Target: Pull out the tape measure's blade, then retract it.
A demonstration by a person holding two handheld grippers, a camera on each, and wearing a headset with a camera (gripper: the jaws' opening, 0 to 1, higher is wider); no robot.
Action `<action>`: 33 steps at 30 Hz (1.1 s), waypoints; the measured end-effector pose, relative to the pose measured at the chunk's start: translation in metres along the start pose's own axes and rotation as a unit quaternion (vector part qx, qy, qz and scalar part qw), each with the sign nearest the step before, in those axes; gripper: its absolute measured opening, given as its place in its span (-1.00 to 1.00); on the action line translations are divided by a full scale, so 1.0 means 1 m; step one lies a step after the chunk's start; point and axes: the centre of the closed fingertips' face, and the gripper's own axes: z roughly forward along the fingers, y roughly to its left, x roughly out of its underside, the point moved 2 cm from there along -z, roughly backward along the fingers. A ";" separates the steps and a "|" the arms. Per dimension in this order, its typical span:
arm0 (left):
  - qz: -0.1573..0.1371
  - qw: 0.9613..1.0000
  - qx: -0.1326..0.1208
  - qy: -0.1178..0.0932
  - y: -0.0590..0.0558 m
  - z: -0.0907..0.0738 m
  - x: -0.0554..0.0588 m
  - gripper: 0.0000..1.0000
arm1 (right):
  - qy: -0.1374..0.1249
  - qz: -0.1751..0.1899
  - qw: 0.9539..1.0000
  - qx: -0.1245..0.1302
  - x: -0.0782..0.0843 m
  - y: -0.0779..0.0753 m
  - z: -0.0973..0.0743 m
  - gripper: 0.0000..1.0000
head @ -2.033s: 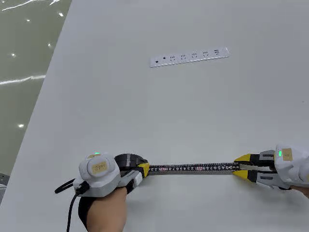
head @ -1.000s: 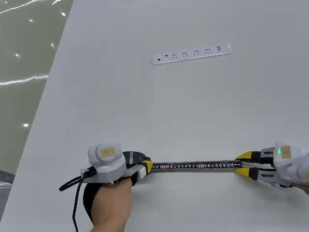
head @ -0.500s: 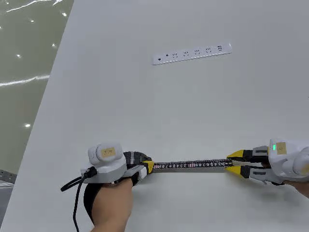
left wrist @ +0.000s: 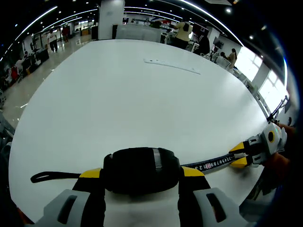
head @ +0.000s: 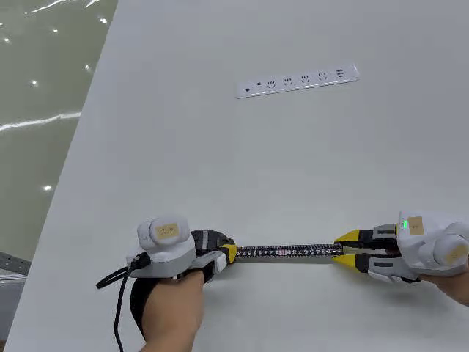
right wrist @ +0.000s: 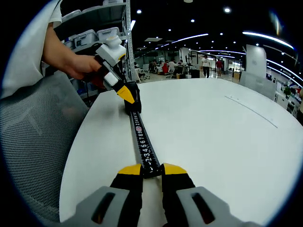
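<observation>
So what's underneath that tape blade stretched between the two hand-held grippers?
Just bare white table. The blade runs from the case in the left hand-held gripper to the right hand-held gripper, whose jaws cover its tip. Whether it touches the table cannot be told.

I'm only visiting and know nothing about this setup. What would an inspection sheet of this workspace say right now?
Surface: white table, no marks seen.
Job's things: tape measure case, blade pulled out between the grippers.
Clutter: power strip, far from the work.
Grippers: left gripper shut on the case; right gripper shut on the blade's end.
Cables: black cable trailing from the left gripper; strap off the case.
Surroundings: glossy floor, shelves, people far off.
</observation>
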 end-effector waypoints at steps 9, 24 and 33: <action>-0.001 1.000 0.004 0.002 0.000 0.001 0.000 0.17 | -0.017 0.022 1.000 -0.007 0.000 0.003 0.009 -0.74; -0.003 1.000 0.006 0.002 0.001 0.000 0.000 0.17 | -0.032 0.027 0.999 -0.022 -0.011 0.010 0.033 -0.74; -0.003 1.000 0.007 0.002 0.001 0.000 0.000 0.17 | -0.044 0.033 0.998 -0.032 -0.019 0.015 0.048 -0.74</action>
